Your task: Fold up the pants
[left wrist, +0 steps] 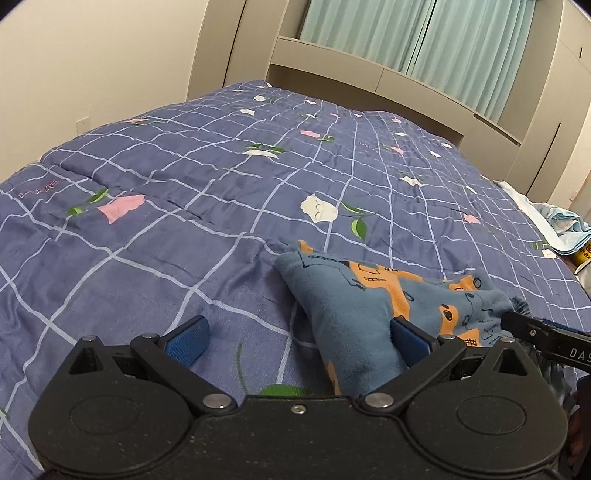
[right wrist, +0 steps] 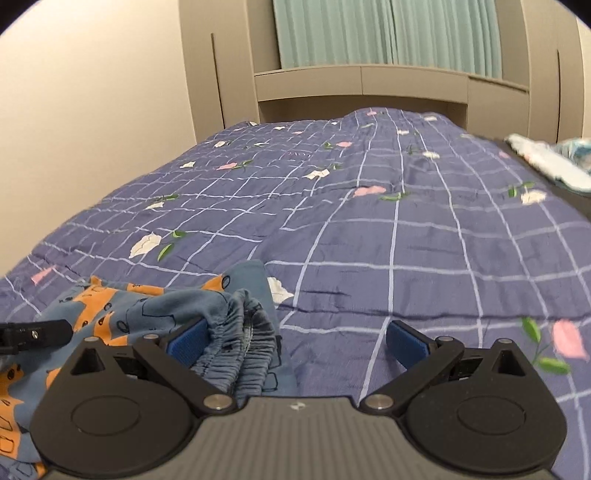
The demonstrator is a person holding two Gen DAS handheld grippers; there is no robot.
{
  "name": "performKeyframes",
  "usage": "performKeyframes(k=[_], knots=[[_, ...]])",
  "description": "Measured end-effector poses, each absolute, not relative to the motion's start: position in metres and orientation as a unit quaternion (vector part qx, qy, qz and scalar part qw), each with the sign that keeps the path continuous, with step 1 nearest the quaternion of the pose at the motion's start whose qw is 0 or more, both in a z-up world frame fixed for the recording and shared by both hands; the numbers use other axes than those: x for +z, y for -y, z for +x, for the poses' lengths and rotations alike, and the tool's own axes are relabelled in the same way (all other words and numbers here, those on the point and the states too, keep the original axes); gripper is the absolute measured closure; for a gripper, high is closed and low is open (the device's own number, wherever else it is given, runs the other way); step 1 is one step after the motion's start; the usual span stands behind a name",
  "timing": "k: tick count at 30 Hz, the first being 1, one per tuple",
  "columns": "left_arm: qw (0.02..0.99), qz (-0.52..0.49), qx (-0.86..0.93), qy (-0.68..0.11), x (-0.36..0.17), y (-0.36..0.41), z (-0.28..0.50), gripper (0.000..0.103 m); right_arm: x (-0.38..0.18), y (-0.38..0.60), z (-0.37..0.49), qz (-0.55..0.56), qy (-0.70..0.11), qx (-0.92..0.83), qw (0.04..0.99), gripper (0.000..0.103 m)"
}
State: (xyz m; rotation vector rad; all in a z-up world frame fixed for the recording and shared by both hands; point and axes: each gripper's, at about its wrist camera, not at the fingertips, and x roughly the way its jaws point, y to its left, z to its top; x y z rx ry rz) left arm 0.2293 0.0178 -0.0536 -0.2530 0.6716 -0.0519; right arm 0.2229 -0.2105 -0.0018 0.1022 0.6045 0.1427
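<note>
Left wrist view, nearest first: left tongs point(left wrist: 298, 338) spread wide, blue pads point(left wrist: 188, 338) well apart, nothing pinched. Right pad tucked against a fold of the pants point(left wrist: 373, 306), left pad over bare bedspread point(left wrist: 147, 258). Pants bunched in a blue heap with orange print, lying on the bed from 6 o'clock out toward 3 o'clock. Black tip of the right tongs point(left wrist: 546, 334) poking in at 3 o'clock, touching the gathered edge of the pants; open or closed not clear from this angle. Farther out, purple checked bedspread with white and pink flowers, running up to 12 o'clock. Pale blue-and-white cloth point(left wrist: 554, 221) at 3 o'clock on the bed's far edge. Beyond, beige headboard point(left wrist: 406, 85) and green curtains point(left wrist: 443, 37) at 1 o'clock.

Right wrist view, nearest first: right tongs point(right wrist: 298, 338) likewise spread wide, gripping nothing. Left pad point(right wrist: 186, 341) resting against the gathered waistband point(right wrist: 240, 332) of the pants point(right wrist: 110, 310), right pad over bare bedspread point(right wrist: 369, 229). Pants heaped from 6 o'clock out to 9 o'clock. Black tip of the left tongs point(right wrist: 37, 334) at 9 o'clock, over the pants. Farther off, pale cloth point(right wrist: 546, 162) at 2 o'clock, then headboard point(right wrist: 362, 85) and curtains point(right wrist: 388, 33) at 12 o'clock.
</note>
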Motion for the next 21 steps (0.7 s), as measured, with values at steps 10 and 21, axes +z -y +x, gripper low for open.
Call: performKeyframes(k=[10, 21], knots=[[0.936, -0.123, -0.025, -0.33, -0.0535, -0.0184, 0.2293, 0.0, -0.0061, 0.2193, 0.2247, 0.089, -0.305, 0.077, 0.945, 0.0], [0.935, -0.123, -0.025, -0.33, -0.0529, -0.0185, 0.2297, 0.0, -0.0073, 0.2195, 0.225, 0.094, -0.306, 0.078, 0.944, 0.0]])
